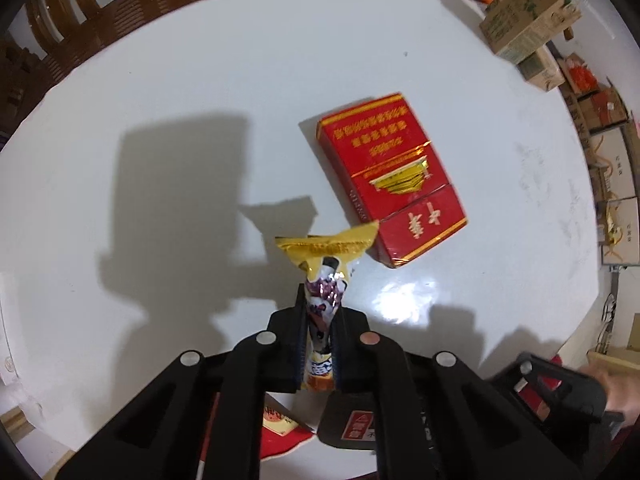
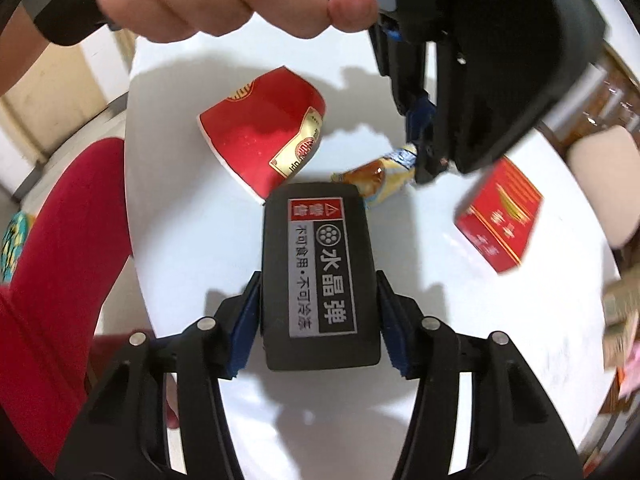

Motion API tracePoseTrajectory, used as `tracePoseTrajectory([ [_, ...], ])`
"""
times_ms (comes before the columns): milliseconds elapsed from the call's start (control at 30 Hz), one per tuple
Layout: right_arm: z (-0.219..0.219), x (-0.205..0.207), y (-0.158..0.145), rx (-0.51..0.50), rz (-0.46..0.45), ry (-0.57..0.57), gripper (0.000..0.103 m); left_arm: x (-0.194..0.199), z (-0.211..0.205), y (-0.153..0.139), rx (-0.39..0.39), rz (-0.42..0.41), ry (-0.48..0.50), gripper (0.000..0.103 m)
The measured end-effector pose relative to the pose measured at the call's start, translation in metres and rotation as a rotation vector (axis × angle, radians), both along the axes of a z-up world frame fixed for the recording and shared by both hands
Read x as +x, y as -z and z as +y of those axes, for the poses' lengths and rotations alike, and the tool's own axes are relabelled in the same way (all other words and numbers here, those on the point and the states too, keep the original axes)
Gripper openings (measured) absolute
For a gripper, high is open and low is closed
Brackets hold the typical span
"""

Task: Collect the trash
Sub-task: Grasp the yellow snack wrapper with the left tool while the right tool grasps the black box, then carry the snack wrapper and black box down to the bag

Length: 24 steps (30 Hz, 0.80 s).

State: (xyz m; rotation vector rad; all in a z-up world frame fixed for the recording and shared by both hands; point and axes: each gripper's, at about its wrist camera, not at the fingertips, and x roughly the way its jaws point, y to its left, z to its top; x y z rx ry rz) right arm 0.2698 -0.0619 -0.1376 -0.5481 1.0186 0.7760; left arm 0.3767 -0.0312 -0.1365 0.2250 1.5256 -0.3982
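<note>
Your left gripper is clenched on the snack wrapper, low centre of the left view, seemingly just off the white table. Your right gripper grips the black box. Both pickups look done; next, carry them off. The red pack and flattened red cup remain.

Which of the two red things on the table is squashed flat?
The red paper cup, lying crushed beside the black box that the right gripper holds. The other red thing, the cigarette pack, keeps its boxy shape.
</note>
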Motion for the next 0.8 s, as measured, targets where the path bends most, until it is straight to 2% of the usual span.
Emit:
tracePoseTrajectory([
  [200, -0.018, -0.018, -0.017, -0.007, -0.041, 0.114, 0.052, -0.012, 0.009, -0.023, -0.028, -0.053, -0.024, 0.009],
  [267, -0.036, -0.015, -0.024, -0.008, -0.059, 0.175, 0.052, -0.020, 0.012, -0.035, -0.025, -0.084, -0.029, 0.009],
  [367, -0.053, -0.018, -0.035, 0.008, -0.098, 0.252, 0.052, -0.026, 0.019, -0.064, -0.025, -0.135, -0.029, 0.009],
  [433, -0.061, -0.022, -0.055, 0.025, -0.152, 0.307, 0.052, -0.040, 0.027, -0.076, -0.031, -0.169, -0.023, 0.009],
  [467, -0.064, -0.023, -0.065, 0.035, -0.173, 0.332, 0.052, -0.029, 0.029, -0.083, -0.033, -0.183, -0.023, 0.009],
  [600, -0.081, -0.032, -0.121, 0.086, -0.271, 0.429, 0.052, -0.064, 0.033, -0.107, -0.043, -0.262, -0.030, 0.009],
  [733, -0.081, -0.061, -0.161, 0.128, -0.342, 0.467, 0.052, -0.104, 0.045, -0.133, -0.076, -0.343, -0.029, 0.009],
  [800, -0.078, -0.073, -0.171, 0.132, -0.366, 0.471, 0.052, -0.120, 0.048, -0.139, -0.088, -0.366, -0.029, 0.009],
])
